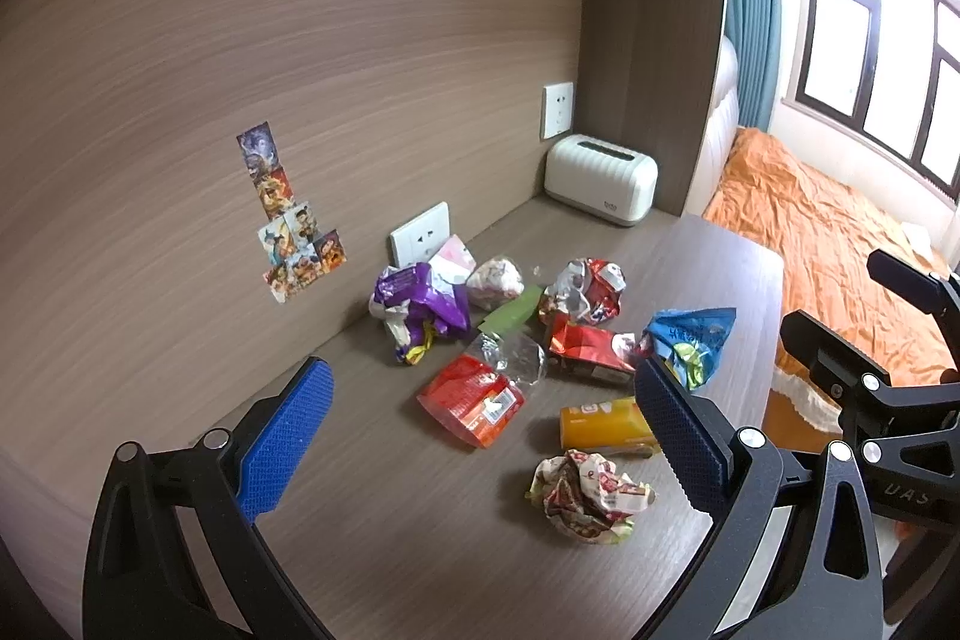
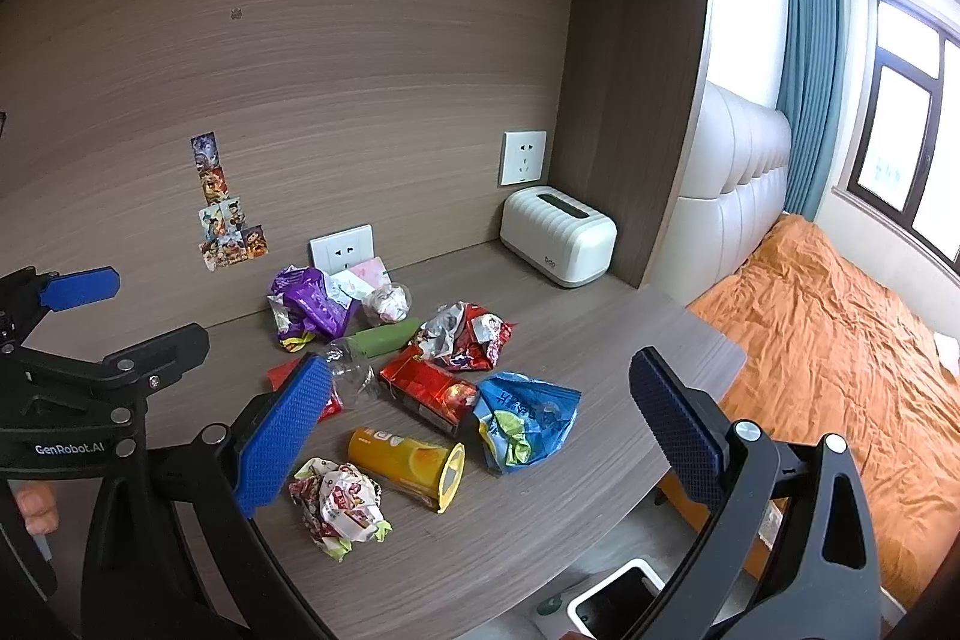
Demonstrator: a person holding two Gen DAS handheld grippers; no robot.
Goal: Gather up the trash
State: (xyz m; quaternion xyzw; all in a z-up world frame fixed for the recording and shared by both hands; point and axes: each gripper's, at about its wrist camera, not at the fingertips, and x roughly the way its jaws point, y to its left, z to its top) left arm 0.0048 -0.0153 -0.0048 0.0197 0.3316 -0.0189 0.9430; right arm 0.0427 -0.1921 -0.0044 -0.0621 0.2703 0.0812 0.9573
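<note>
I am getting ready to pick up trash.

Both claws, left claw (image 1: 483,421) and right claw (image 2: 480,424), are hanging wide over the wrappers (image 2: 462,337) on the worktop (image 2: 630,340).

- "GenRobot.AI" is showing in white letters on the black body of the left gripper (image 2: 78,316), seen from the right wrist view.
- "UAS" is showing faintly on the black frame of the right gripper (image 1: 900,316), seen from the left wrist view.
- A small dark logo is sitting on the end of the white tissue box (image 2: 558,235), too small to read.
- Print is covering the snack wrappers (image 2: 528,418), none of it legible.
</note>
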